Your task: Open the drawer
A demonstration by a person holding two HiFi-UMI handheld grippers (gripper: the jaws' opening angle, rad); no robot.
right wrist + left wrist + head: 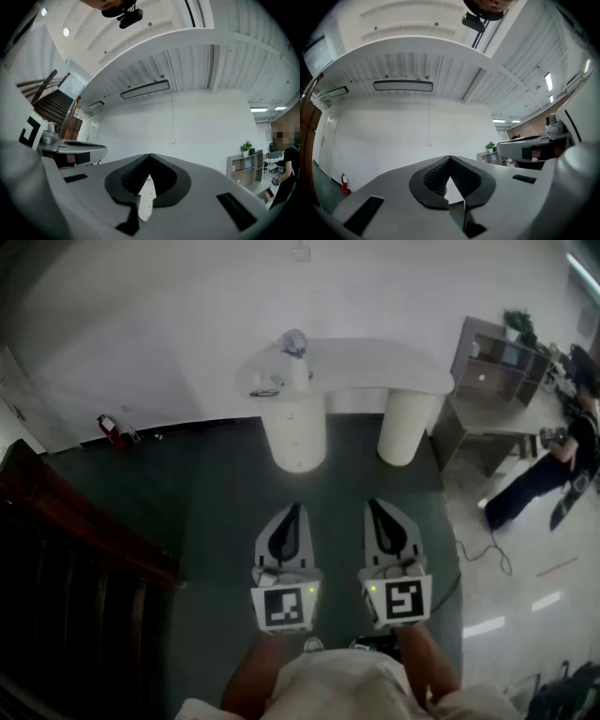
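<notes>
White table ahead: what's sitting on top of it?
A crumpled grey bundle, a white container by it and a small dark item, all at the table's left end. Anything behind the bundle is hidden.

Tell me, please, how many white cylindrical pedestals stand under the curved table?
2: left white cylindrical pedestal and right white cylindrical pedestal; the curved white tabletop may hide more.
</notes>
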